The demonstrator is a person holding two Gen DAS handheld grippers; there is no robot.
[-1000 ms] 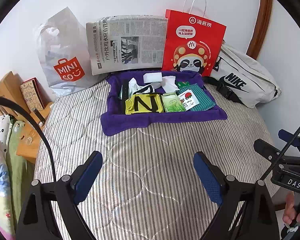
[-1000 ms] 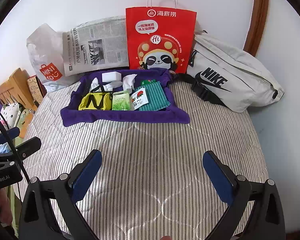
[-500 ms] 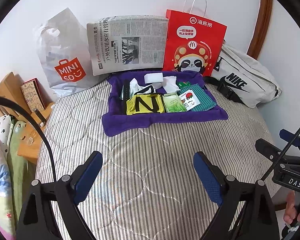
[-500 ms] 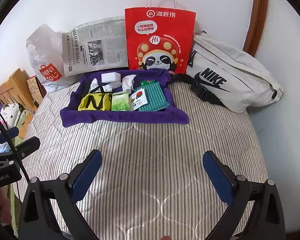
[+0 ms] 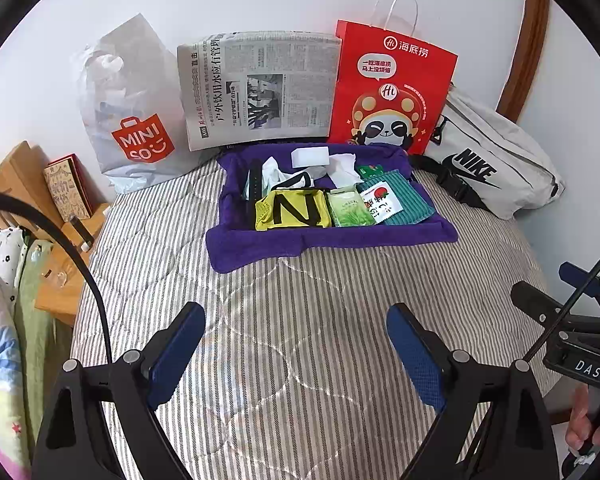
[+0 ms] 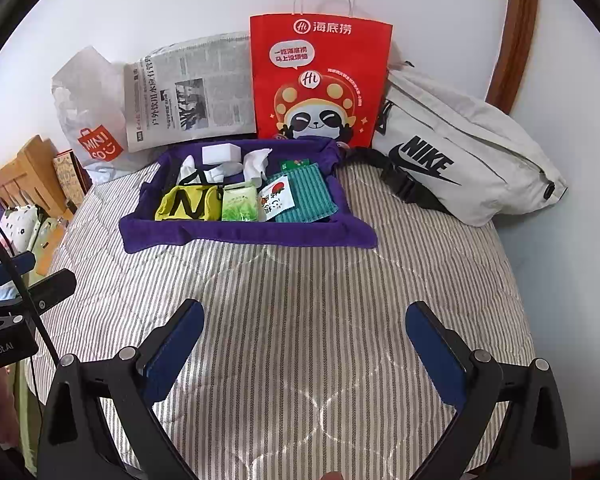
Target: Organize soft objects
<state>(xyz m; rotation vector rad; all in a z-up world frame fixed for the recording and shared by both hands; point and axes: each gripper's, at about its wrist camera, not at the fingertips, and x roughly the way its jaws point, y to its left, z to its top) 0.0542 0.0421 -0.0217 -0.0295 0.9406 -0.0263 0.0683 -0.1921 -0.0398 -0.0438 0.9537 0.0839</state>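
A purple cloth tray (image 5: 260, 242) (image 6: 236, 236) lies at the far end of the striped bed. It holds a yellow pouch with a black N (image 5: 292, 210) (image 6: 186, 203), a green packet (image 5: 350, 210) (image 6: 239, 205), a strawberry packet (image 5: 380, 202) (image 6: 276, 198), a teal striped cloth (image 5: 412, 204) (image 6: 308, 196), a white block (image 5: 310, 157) (image 6: 219, 153) and white crumpled pieces (image 5: 344, 168). My left gripper (image 5: 296, 340) and right gripper (image 6: 304, 336) are both open and empty, held well short of the tray above the quilt.
Against the wall stand a white MINISO bag (image 5: 136, 120), a newspaper (image 5: 260, 88), a red panda paper bag (image 5: 388, 88) (image 6: 320, 80) and a grey Nike bag (image 5: 492, 160) (image 6: 460, 148). A wooden stand and hanging clothes (image 5: 4, 280) are on the left.
Both grippers have drifted slightly back and shifted a little; the tray sits marginally lower in the left wrist view. Nothing was grasped or moved.
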